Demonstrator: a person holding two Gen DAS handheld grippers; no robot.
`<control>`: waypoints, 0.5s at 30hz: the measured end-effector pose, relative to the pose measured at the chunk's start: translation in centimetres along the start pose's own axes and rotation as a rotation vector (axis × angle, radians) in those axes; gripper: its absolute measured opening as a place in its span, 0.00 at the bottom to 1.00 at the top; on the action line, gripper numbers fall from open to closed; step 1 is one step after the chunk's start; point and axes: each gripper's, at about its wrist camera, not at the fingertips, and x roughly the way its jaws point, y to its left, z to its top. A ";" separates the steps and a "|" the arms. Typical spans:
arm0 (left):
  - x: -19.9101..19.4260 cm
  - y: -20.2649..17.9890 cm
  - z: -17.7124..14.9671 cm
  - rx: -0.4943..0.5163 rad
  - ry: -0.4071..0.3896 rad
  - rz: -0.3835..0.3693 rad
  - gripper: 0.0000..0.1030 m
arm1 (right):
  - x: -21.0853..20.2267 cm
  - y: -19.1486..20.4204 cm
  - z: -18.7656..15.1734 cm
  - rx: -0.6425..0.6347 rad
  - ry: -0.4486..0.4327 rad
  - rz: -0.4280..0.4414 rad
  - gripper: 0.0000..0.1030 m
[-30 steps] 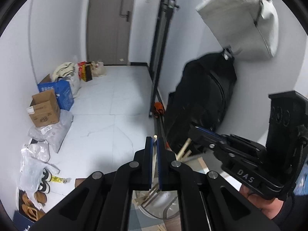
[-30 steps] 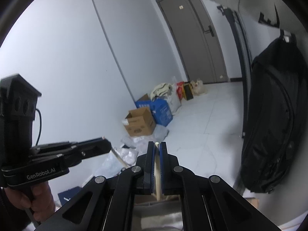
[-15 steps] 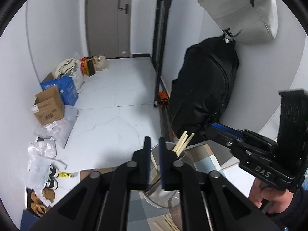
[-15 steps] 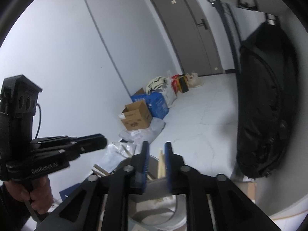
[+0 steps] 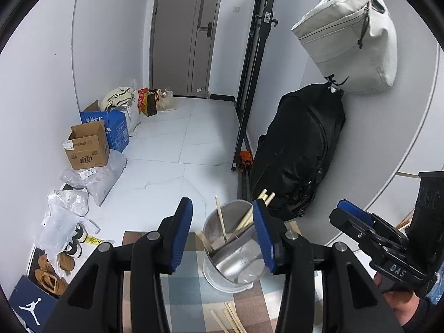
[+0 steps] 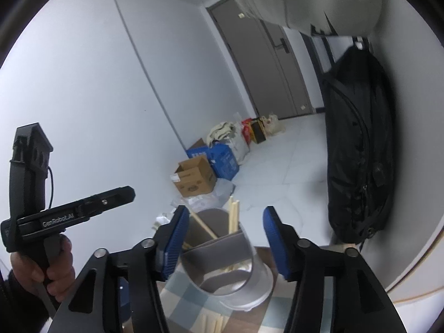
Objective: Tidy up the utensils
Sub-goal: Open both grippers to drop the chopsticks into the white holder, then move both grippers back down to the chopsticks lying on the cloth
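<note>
A metal utensil holder [image 5: 231,252] with an inner divider stands on a checked cloth; it also shows in the right wrist view [image 6: 230,266]. Several wooden chopsticks [image 5: 244,220] stand inside it, also seen in the right wrist view [image 6: 233,217]. More chopsticks [image 5: 229,320] lie loose on the cloth in front of the holder. My left gripper [image 5: 223,234] is open and empty, just above and in front of the holder. My right gripper [image 6: 226,240] is open and empty, above the holder.
The checked cloth [image 5: 191,294] covers the table. A black bag [image 5: 297,152] and a light grey bag [image 5: 352,41] hang on the right wall. Cardboard boxes [image 5: 87,147], plastic bags and shoes [image 5: 52,266] lie along the left wall on the floor.
Both grippers were shut on chopsticks a second ago. They opened over the holder and the chopsticks now stand inside it. Both views tilted down toward the holder.
</note>
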 end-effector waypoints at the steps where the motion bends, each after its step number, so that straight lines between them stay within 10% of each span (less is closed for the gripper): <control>1: -0.4 -0.1 -0.2 0.001 -0.006 0.005 0.49 | -0.5 0.3 -0.1 -0.006 -0.007 0.001 0.60; 15: -5.0 -0.6 -2.9 -0.005 -0.114 0.056 0.75 | -5.7 4.3 -2.3 -0.049 -0.065 0.011 0.91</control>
